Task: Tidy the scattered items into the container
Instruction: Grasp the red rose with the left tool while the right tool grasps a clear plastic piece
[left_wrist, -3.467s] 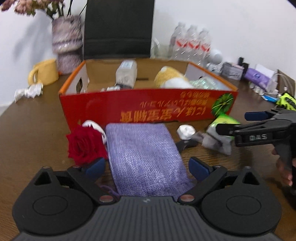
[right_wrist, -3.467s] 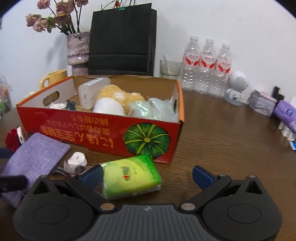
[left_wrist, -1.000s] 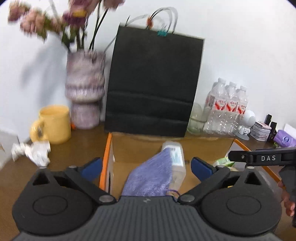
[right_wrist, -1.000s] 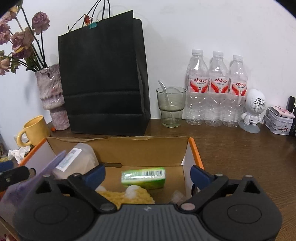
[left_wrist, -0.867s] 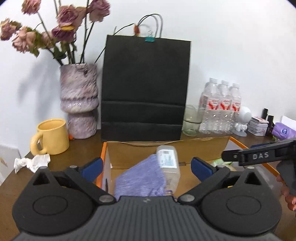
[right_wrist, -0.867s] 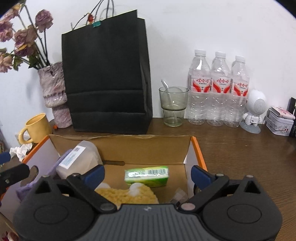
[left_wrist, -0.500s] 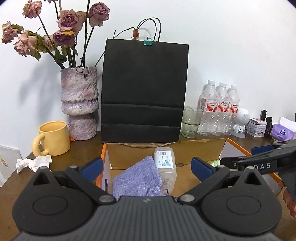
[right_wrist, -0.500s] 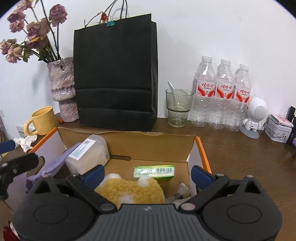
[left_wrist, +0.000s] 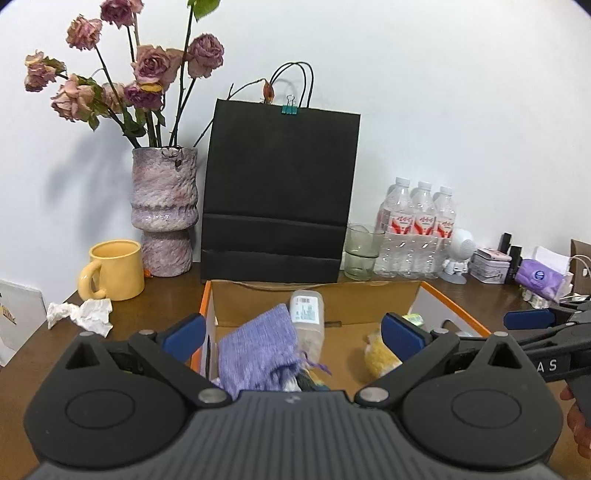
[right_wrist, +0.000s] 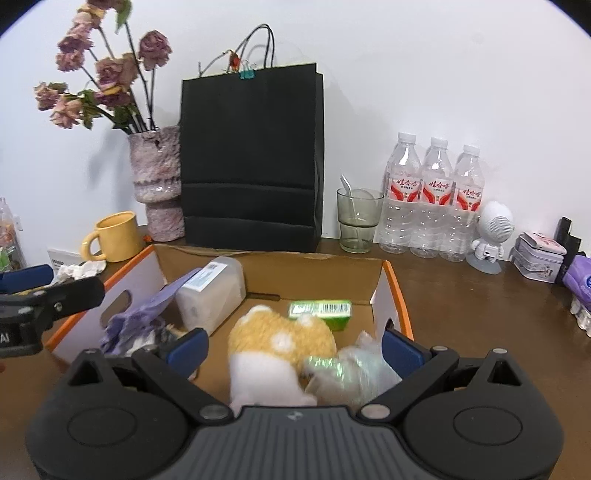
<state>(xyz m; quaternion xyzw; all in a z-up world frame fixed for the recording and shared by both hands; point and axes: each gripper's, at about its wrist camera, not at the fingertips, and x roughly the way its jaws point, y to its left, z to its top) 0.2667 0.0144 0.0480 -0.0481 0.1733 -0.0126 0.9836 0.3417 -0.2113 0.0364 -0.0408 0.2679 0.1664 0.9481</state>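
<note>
"AS" lettering on right gripper (left_wrist: 546, 343), barcoded green pack (right_wrist: 320, 310) in box (right_wrist: 395, 291)

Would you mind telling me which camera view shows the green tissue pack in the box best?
The right wrist view: the green tissue pack lies in plain sight against the box's far wall, barcode up. In the left wrist view only a green sliver shows past the left gripper's finger.
</note>
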